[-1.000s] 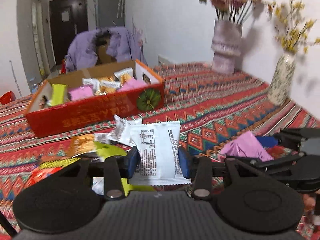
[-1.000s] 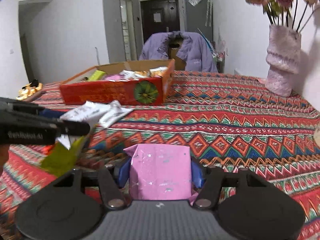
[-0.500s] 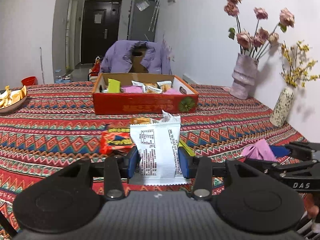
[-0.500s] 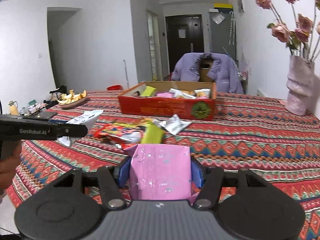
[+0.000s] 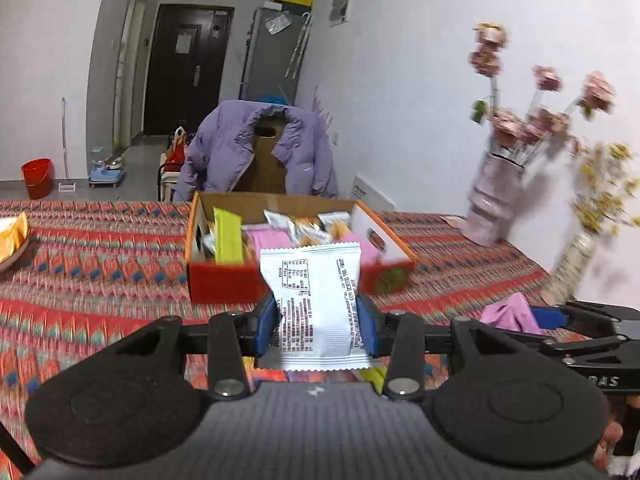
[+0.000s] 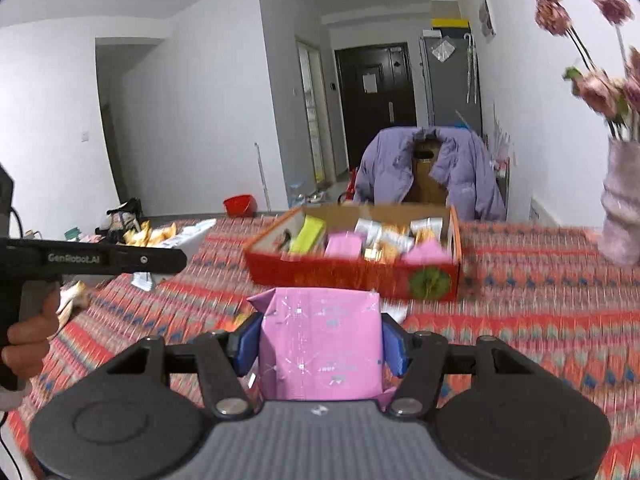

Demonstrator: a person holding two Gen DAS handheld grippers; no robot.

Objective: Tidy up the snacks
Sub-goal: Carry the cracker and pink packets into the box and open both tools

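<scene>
My left gripper (image 5: pixel 318 326) is shut on a white snack packet (image 5: pixel 316 300) with black print, held above the table in front of the red cardboard box (image 5: pixel 224 280). My right gripper (image 6: pixel 320 344) is shut on a pink snack packet (image 6: pixel 320 344), also raised, short of the same box (image 6: pixel 348 276). The box holds several snacks: a green bar (image 5: pixel 227 236), pink packets (image 6: pixel 343 246) and white-orange ones. The right gripper with its pink packet shows at the right of the left wrist view (image 5: pixel 516 316). The left gripper's side shows at the left of the right wrist view (image 6: pixel 100 260).
The table carries a red patterned cloth (image 5: pixel 100 264). Two vases of flowers (image 5: pixel 496 208) (image 5: pixel 568 268) stand at the right by the wall. A plate of snacks (image 5: pixel 12 240) sits at the far left. A chair with a purple jacket (image 5: pixel 260 152) stands behind the box.
Both grippers have risen and moved toward the box with their packets held. The loose snacks on the cloth have dropped out of the left wrist view, and the box looks closer.
</scene>
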